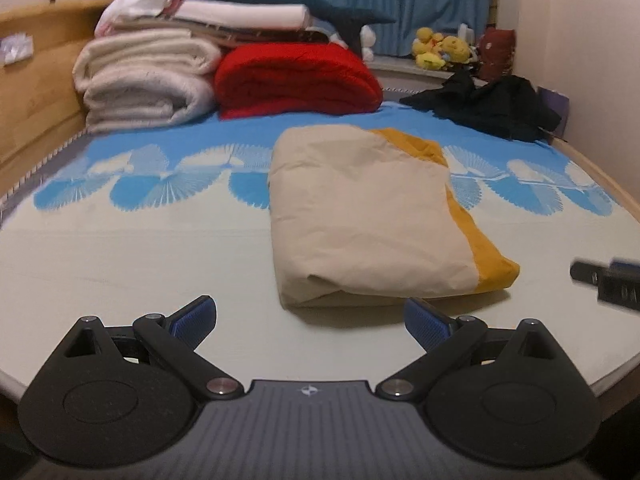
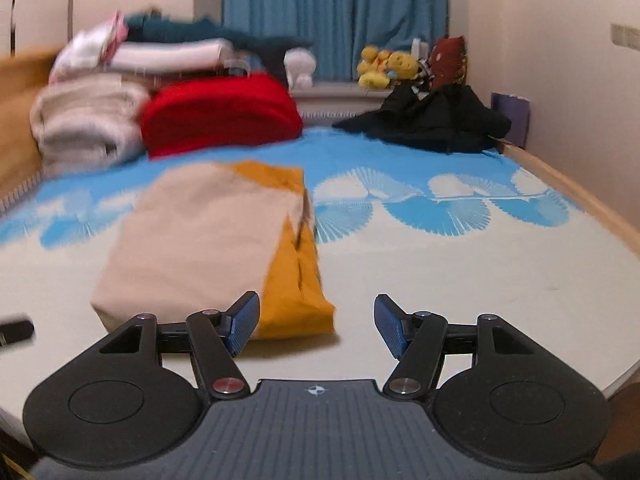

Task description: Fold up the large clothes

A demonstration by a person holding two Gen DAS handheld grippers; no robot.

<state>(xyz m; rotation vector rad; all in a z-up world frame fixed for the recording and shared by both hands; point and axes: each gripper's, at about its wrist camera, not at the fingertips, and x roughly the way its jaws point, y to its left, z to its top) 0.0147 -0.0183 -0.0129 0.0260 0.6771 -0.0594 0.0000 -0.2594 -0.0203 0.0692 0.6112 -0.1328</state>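
A folded beige and mustard garment point(image 1: 368, 216) lies on the bed, a compact rectangle with the mustard strip along its right side. My left gripper point(image 1: 310, 326) hovers just short of its near edge, open, nothing between the blue pads. In the right wrist view the same garment point(image 2: 200, 240) lies ahead and to the left. My right gripper point(image 2: 316, 326) is open beside its near right corner, with its left pad in front of the mustard edge and bare sheet between the fingers. The right gripper's tip point(image 1: 600, 276) shows blurred at the right of the left wrist view.
At the head of the bed are stacked white quilts point(image 1: 148, 80), a red folded blanket point(image 1: 296, 80) and more folded linen. A crumpled black garment point(image 1: 492, 108) lies at the far right by the wall. Plush toys point(image 1: 440, 52) sit on the sill under a blue curtain.
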